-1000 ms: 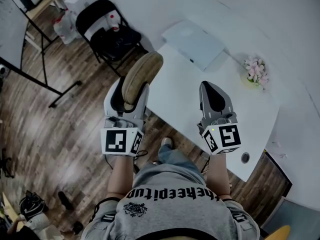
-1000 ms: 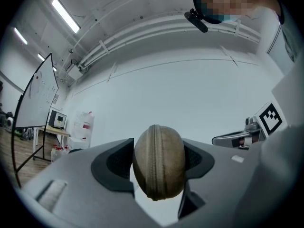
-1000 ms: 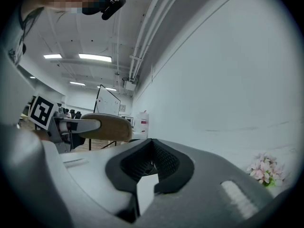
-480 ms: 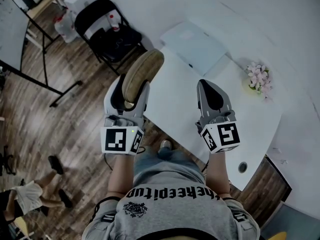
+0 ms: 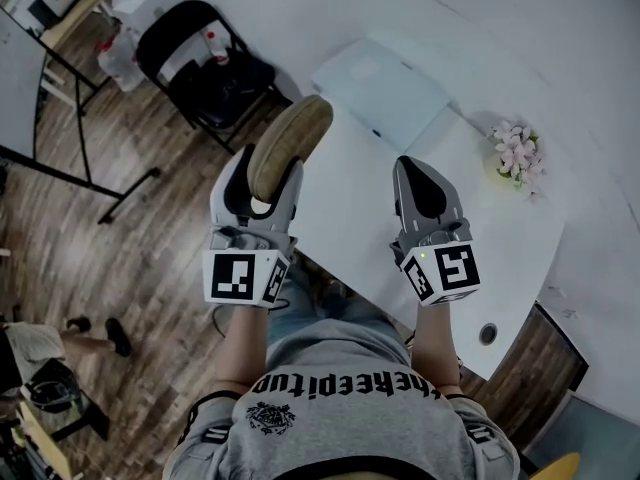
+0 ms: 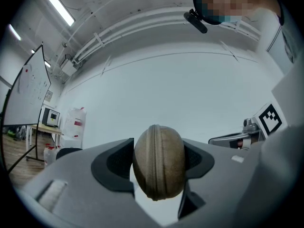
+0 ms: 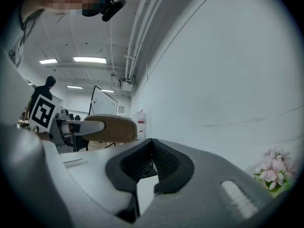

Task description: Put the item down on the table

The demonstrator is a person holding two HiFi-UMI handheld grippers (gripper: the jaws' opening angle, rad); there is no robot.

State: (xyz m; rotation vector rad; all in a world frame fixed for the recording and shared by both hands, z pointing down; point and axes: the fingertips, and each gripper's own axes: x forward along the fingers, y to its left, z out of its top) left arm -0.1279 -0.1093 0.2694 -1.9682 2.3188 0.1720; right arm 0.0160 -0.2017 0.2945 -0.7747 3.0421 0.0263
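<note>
Tan zippered case (image 5: 288, 146) sits pinched between the jaws of the left gripper (image 5: 268, 171), its rounded end sticking out past their tips, zipper seam upright. It is held in the air at the left edge of the white table (image 5: 350, 203). The right gripper (image 5: 418, 171) hangs beside it over the table, jaws together on nothing.

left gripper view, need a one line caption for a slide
Left gripper shut on a tan zippered case, zipper seam facing the camera, white wall behind.

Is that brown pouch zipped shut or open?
Shut: the brown pouch shows its two halves meeting along the zipper, with no gap.
</note>
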